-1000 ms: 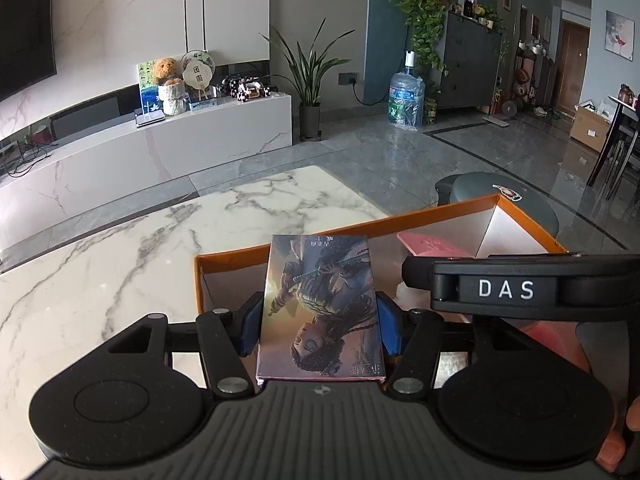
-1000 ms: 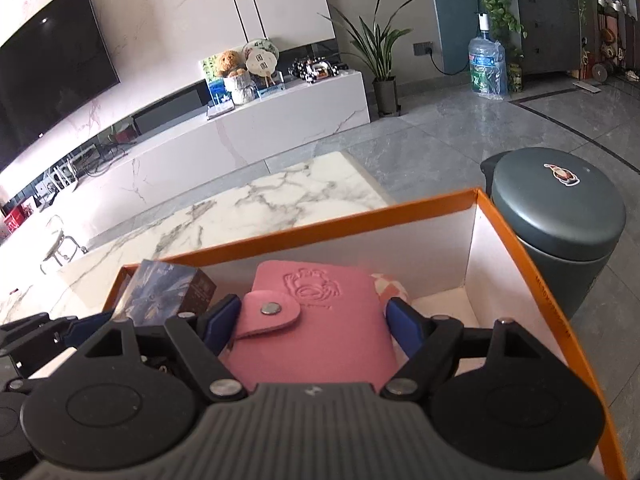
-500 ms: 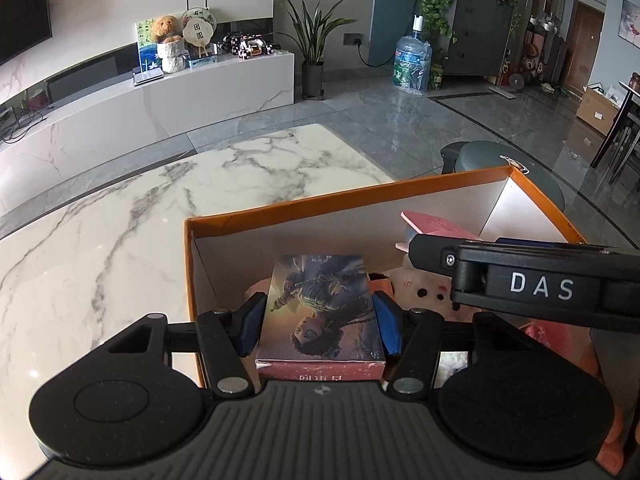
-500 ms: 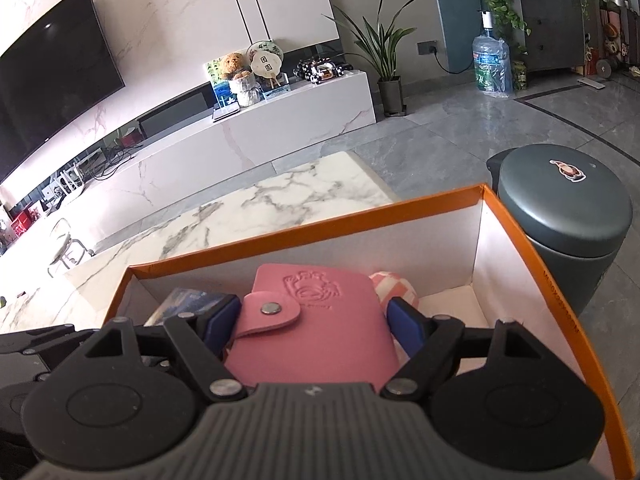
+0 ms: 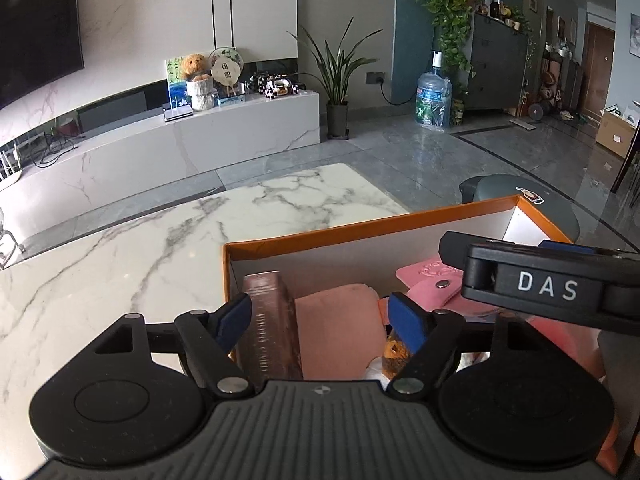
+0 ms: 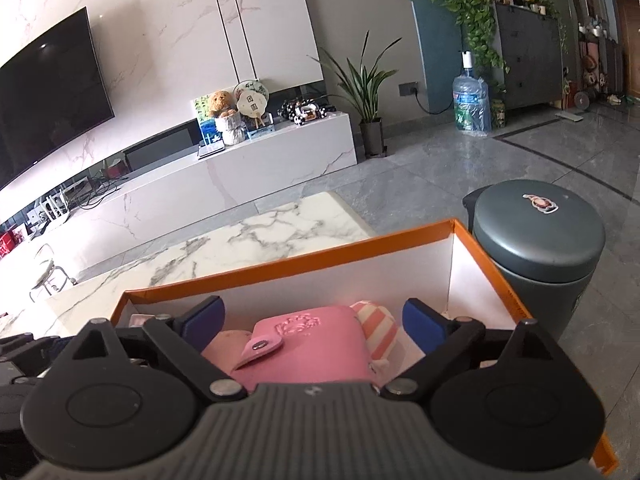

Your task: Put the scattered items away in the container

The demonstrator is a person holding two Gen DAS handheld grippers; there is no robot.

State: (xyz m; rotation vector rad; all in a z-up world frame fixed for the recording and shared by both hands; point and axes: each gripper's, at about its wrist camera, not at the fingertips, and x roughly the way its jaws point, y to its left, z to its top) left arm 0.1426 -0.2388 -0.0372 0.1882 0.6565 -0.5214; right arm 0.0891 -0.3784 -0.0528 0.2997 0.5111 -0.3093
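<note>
Left wrist view: the marble table (image 5: 132, 264) carries an orange box (image 5: 360, 226). The left gripper (image 5: 320, 314) hangs over its left end, jaws spread wide and holding nothing; a book (image 5: 272, 320) stands on edge against the left wall beside a pink cloth (image 5: 340, 328). Right wrist view: the right gripper (image 6: 312, 314) is likewise wide open and empty above the pink wallet (image 6: 304, 344), which lies inside the box against a striped pouch (image 6: 378, 326). A grey bin (image 6: 540, 248) stands just beyond the box's right wall.
</note>
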